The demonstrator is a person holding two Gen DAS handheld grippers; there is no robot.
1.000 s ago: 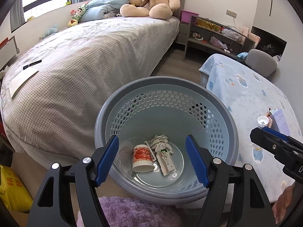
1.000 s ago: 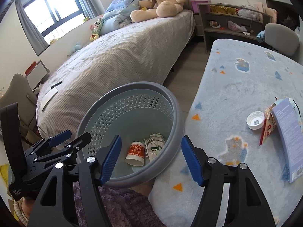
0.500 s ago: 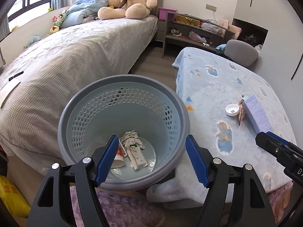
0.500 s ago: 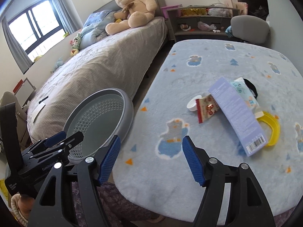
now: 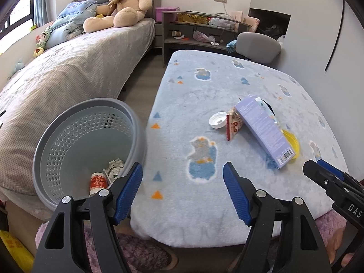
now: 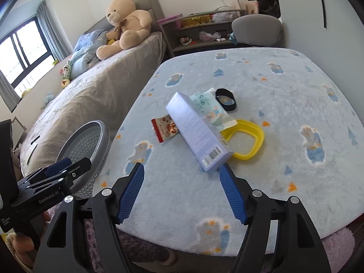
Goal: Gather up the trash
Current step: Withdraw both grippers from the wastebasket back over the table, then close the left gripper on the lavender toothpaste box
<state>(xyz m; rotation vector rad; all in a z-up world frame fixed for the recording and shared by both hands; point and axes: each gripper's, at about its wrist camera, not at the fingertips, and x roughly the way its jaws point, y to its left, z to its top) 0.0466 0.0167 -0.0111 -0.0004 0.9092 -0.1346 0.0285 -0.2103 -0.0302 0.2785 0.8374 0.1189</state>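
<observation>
A grey perforated bin [image 5: 56, 143] stands left of the blanket-covered table [image 5: 204, 104]; inside lie a red-and-white cup [image 5: 98, 182] and crumpled paper [image 5: 115, 166]. On the table lie a lilac box [image 6: 195, 129], a red snack wrapper [image 6: 165, 129], a white lid [image 5: 218, 120], a wipes pack [image 6: 211, 109], a yellow lid [image 6: 246, 138] and a black ring [image 6: 226, 100]. My left gripper [image 5: 183, 191] is open and empty over the table's near edge. My right gripper [image 6: 182, 191] is open and empty, just short of the lilac box.
A bed [image 5: 68, 72] with a teddy bear [image 5: 122, 4] runs along the left. A shelf unit [image 5: 200, 31] and a grey chair [image 5: 257, 45] stand behind the table. A purple fluffy rug [image 5: 136, 250] lies below the table's near edge.
Both grippers have swung right, away from above the bin and toward the table. The trash on the table is now nearer the right gripper. Both stay open.
</observation>
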